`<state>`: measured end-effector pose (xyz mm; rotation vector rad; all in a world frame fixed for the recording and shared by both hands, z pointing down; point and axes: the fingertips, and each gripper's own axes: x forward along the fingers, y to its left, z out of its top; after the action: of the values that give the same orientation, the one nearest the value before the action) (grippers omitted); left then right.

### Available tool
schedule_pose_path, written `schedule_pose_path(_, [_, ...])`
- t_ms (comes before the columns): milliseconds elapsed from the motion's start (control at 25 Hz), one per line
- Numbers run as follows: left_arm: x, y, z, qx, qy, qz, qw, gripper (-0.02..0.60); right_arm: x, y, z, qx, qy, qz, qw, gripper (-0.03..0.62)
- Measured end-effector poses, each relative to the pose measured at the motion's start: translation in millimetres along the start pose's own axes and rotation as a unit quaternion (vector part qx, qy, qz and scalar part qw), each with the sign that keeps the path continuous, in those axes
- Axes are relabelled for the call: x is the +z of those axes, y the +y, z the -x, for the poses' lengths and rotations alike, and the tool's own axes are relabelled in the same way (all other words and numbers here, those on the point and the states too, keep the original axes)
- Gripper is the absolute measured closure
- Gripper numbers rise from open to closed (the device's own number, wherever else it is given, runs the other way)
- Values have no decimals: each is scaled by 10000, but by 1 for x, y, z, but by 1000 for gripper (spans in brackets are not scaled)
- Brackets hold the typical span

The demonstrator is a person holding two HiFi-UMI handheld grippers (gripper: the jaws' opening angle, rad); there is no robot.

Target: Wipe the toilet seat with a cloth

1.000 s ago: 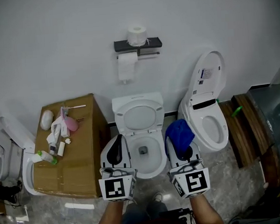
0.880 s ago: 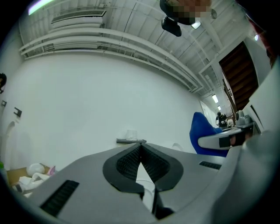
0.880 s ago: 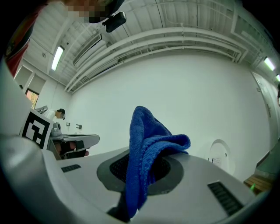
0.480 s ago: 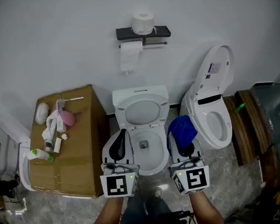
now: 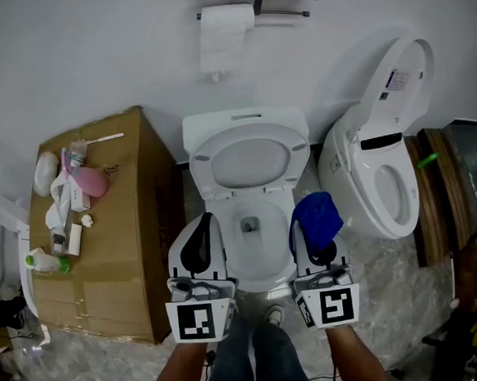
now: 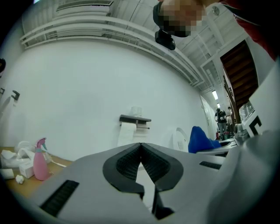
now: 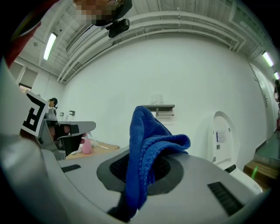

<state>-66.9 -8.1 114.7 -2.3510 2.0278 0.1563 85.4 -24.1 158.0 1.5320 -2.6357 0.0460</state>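
Observation:
A white toilet (image 5: 253, 225) stands against the wall with its seat and lid (image 5: 248, 165) raised, the bowl open below. My left gripper (image 5: 201, 239) hangs over the bowl's left rim, jaws shut with nothing between them (image 6: 141, 146). Over the bowl's right rim is my right gripper (image 5: 311, 241), shut on a blue cloth (image 5: 316, 218) that bunches up above the jaws (image 7: 146, 144). Both grippers point at the wall, level with each other.
A cardboard box (image 5: 103, 236) at left carries a pink spray bottle (image 5: 90, 181) and several small toiletries. A second toilet (image 5: 381, 188) with raised lid stands at right. A paper holder with roll (image 5: 225, 24) hangs on the wall. Wooden planks (image 5: 434, 196) lie far right.
The view has moved forward and down: the toilet is nearer and larger, the paper holder has slid to the top edge. Both grippers keep their places at the bowl's sides.

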Motion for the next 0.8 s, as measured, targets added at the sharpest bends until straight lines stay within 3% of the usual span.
schedule_pose_path(200, [-80,17,-14,81,77,-138,9998,566,-84,1,-37,14,177,8,9998,533])
schedule_pose_path(480, [-195,37,-27,183,308,-28,9994,566,-206,-3,-79,-119,542,229,9982,533])
schedule_pose_path(800, [-282,49,-38,267,336,-2,9991,566,-301,-8,-124,-310,751,-17,9967,533])
